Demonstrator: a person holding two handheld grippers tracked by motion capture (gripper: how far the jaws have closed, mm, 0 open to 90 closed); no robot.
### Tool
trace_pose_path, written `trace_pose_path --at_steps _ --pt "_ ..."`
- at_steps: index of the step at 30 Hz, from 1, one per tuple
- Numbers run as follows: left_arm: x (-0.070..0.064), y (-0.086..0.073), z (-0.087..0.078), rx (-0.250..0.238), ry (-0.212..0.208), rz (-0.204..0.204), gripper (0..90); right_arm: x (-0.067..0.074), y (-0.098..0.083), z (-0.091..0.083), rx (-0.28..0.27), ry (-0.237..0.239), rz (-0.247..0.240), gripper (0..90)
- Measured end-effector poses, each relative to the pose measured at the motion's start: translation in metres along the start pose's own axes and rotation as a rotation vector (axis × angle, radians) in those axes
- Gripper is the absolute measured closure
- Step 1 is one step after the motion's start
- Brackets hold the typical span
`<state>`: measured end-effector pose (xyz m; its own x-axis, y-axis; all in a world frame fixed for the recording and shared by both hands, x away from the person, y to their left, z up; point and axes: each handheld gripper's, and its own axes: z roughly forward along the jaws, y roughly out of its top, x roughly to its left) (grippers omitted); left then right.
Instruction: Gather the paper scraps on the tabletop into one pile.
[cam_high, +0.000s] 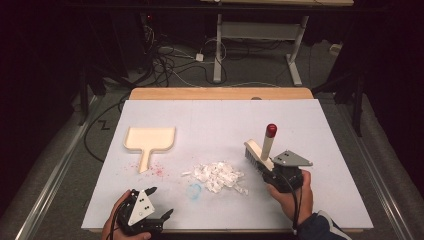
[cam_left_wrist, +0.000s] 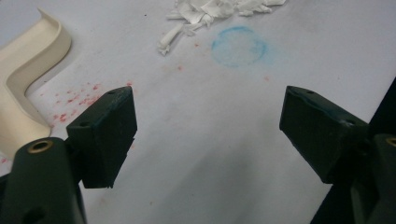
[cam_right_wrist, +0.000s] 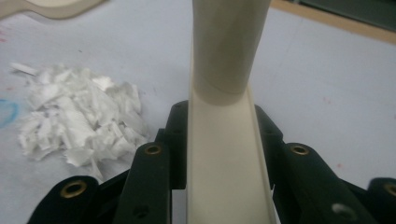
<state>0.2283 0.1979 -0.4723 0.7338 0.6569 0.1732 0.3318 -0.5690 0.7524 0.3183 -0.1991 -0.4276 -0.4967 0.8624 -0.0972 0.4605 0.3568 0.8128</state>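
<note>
Gripping brush (cam_high: 260, 152) w/ right gripper (cam_high: 270, 172), left gripper (cam_high: 159, 206) open, idle. I'd keep bristles low & sweep scraps (cam_high: 216, 176) toward dustpan (cam_high: 149, 140).

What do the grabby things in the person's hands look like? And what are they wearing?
Each hand carries a black two-jaw gripper: the left gripper and the right gripper. Both are topped with a grey three-cornered plate dotted with small holes. The jaws end in blocky black pads, with brass-coloured rings in the arms. A black cable trails back. A dark sleeve with light trim covers the right arm.
</note>
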Motion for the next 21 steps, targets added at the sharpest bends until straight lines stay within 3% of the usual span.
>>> trace_pose_path --at_steps 2,3,4,9,11,21 --pt "0.000 0.000 0.000 0.002 -0.004 0.000 18.1 0.007 -0.004 0.006 0.012 -0.011 -0.002 68.1" --pt "-0.001 -0.001 0.000 0.003 -0.006 0.000 18.1 0.010 -0.005 0.008 -0.019 -0.012 -0.041 68.1" --pt "0.000 -0.001 0.000 -0.002 0.000 0.008 18.1 0.022 -0.006 0.007 -0.004 -0.024 0.012 68.1" --pt "0.000 -0.001 -0.002 -0.011 0.000 0.005 18.1 0.061 -0.006 0.015 -0.015 -0.006 -0.021 67.2" --pt "0.001 -0.001 -0.002 -0.013 0.003 0.006 18.1 0.070 -0.005 0.020 -0.018 -0.006 -0.026 67.0" --pt "-0.001 0.000 0.001 -0.005 -0.010 -0.001 18.1 0.080 0.008 0.036 -0.073 -0.006 0.055 67.7"
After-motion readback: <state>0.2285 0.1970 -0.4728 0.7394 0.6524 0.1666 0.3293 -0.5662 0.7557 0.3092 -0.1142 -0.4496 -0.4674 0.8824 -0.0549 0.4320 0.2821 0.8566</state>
